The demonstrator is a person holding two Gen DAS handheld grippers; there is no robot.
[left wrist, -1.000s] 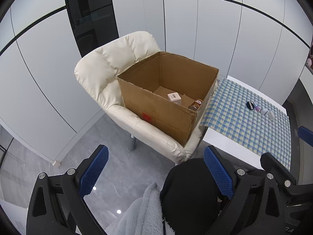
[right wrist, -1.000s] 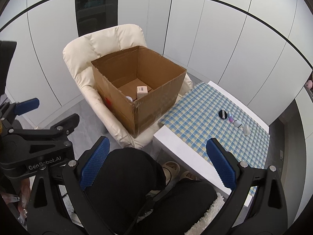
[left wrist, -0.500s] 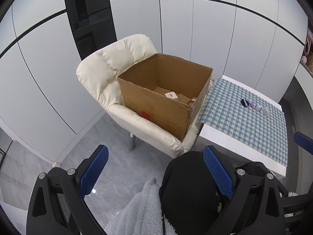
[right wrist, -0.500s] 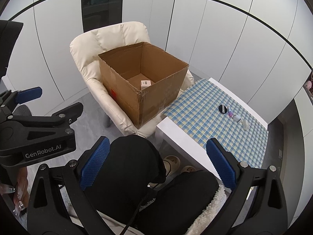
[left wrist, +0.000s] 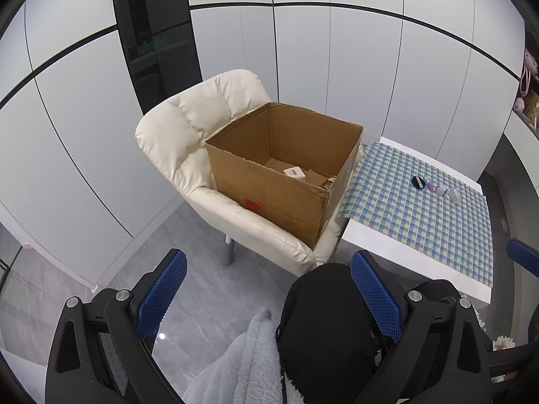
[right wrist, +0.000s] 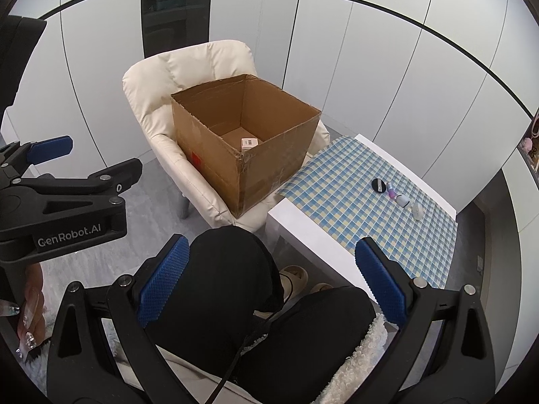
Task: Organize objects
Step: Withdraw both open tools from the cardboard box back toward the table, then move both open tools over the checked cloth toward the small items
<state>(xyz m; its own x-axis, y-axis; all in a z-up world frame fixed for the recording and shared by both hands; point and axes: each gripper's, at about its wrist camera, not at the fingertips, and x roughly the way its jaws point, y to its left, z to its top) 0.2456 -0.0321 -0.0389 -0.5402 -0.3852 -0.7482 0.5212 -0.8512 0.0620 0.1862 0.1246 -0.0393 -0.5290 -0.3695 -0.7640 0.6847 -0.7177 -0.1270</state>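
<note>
An open cardboard box (left wrist: 269, 198) (right wrist: 215, 165) sits on a cream chair (left wrist: 188, 141) (right wrist: 158, 101). Inside it lies a small white box (left wrist: 294, 173) (right wrist: 249, 142); a brownish item (left wrist: 331, 180) shows at its right inner corner. On the checked tablecloth (left wrist: 421, 222) (right wrist: 353, 208) lie a black round item (left wrist: 418, 181) (right wrist: 378, 185), a small purple item (left wrist: 430, 185) (right wrist: 391, 191) and two whitish items (left wrist: 442, 190) (right wrist: 403, 200). My left gripper (left wrist: 267, 299) and right gripper (right wrist: 269, 288) are both open and empty, held far back over the person's lap.
The person's black-clad knees (right wrist: 232, 269) fill the foreground, with a fluffy white garment (left wrist: 242, 363). The left gripper body (right wrist: 64, 202) shows at the right view's left edge. White wall panels and a dark glass strip (left wrist: 155, 33) stand behind. Grey floor lies left of the chair.
Both cameras have pulled back and up from the box and table, which look smaller and farther. Gripper openings are unchanged.
</note>
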